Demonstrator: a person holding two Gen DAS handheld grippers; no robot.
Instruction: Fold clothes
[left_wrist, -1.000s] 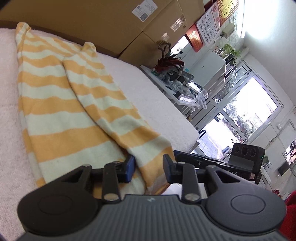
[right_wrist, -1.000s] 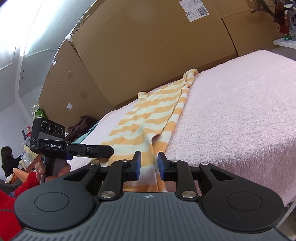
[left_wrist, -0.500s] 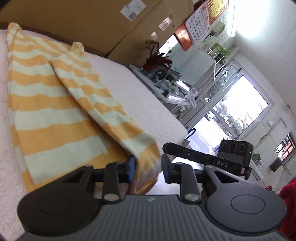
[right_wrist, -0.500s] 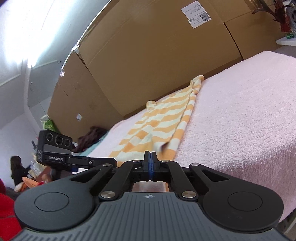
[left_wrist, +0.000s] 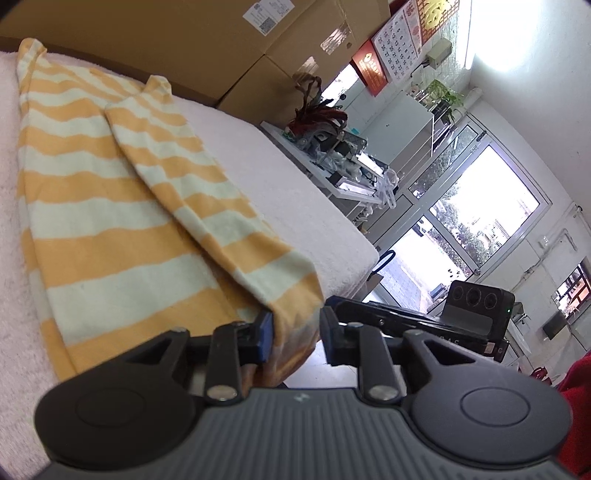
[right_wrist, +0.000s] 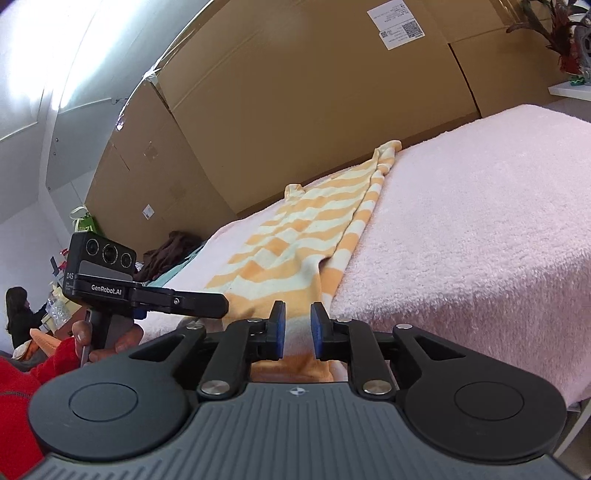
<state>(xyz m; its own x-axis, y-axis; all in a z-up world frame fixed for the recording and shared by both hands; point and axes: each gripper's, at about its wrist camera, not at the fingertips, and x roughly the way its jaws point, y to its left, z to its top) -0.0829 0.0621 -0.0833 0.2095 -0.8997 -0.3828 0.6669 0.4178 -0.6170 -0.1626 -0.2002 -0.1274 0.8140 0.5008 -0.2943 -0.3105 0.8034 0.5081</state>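
Grasp stage: the yellow-striped garment (left_wrist: 122, 206) lies flat on the pink-blanketed bed (right_wrist: 480, 229) ahead, its near hem between both opening jaws, left hand-held gripper (left_wrist: 295, 334) and right hand-held gripper (right_wrist: 297, 330) unclamped; next, closing on hem corners appears required.

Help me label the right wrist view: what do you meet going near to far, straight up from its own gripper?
Right gripper, jaws opening with the garment's near hem between them → striped garment lying on the pink blanket → cardboard boxes behind the bed.
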